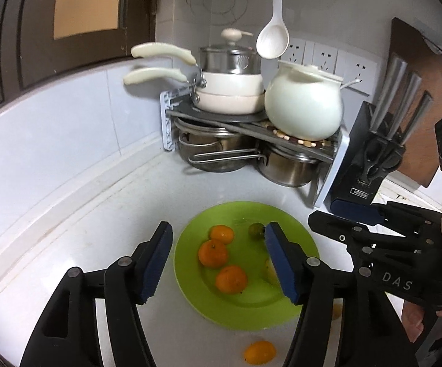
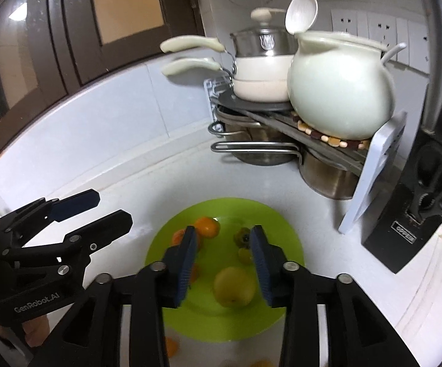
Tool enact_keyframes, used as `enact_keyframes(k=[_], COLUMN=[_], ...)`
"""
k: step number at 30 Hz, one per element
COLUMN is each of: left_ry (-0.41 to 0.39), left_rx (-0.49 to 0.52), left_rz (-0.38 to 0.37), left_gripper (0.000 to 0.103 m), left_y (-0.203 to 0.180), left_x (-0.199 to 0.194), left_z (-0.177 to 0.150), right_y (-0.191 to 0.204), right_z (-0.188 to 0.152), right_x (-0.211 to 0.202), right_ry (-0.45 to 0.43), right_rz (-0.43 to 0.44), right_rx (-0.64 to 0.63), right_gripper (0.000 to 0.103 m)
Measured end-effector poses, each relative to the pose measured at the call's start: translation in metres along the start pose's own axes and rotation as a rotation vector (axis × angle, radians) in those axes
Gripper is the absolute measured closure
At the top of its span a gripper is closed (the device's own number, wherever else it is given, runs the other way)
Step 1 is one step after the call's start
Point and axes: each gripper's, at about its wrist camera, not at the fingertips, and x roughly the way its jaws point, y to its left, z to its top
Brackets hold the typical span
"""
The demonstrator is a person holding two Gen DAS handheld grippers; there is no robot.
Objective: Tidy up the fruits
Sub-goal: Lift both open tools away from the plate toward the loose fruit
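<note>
Left tongs point(image 1: 218, 263) hang spread and empty above the green plate point(image 1: 190, 293) on the white tabletop point(image 1: 104, 214). Three oranges point(image 1: 213, 253) lie mid-plate; a small green fruit point(image 1: 256, 230) is half hidden behind the right pad. Right tongs point(image 2: 222, 264) stand slightly parted, pinching nothing, over a yellow fruit point(image 2: 234, 286). Their left pad covers part of the oranges. Another orange point(image 1: 260, 360) sits off the plate, at the bottom edge. A blurred dark fruit point(image 2: 242, 236) is hard to identify.
</note>
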Motion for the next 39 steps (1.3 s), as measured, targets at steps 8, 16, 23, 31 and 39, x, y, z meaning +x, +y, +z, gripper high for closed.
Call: enact_keyframes(k=[8,16,23,31,39], left_ry=[-0.033,-0.051,-0.07,-0.081,-0.043], left_rx=[0.02,0.035,0.066,0.091,0.123], left_rz=[0.019,0.013,-0.007,-0.011,-0.041], left_gripper=[0.037,0.037,0.035,0.035,0.035], left_y=[-0.008,-0.014,-0.02,-0.023,-0.025], left_x=[-0.035,-0.061,-0.078,-0.088,-0.08], left_z=[-0.014,-0.031,-0.043,-0.061,-0.084], right_y=[0.011,0.024,0.032,0.037,0.033], right_z=[-0.01,-0.027,-0.045,-0.069,-0.091], right_x=[-0.034,-0.06,-0.078,-0.089,-0.088], right_ry=[-0.038,-0.065,-0.072,-0.06,-0.029], right_rz=[-0.004,-0.003,0.0,-0.026,-0.06], right_rx=[-0.009,-0.02,-0.01,0.019,0.046], right_gripper=[0.064,0.063,0.064,0.063,0.063])
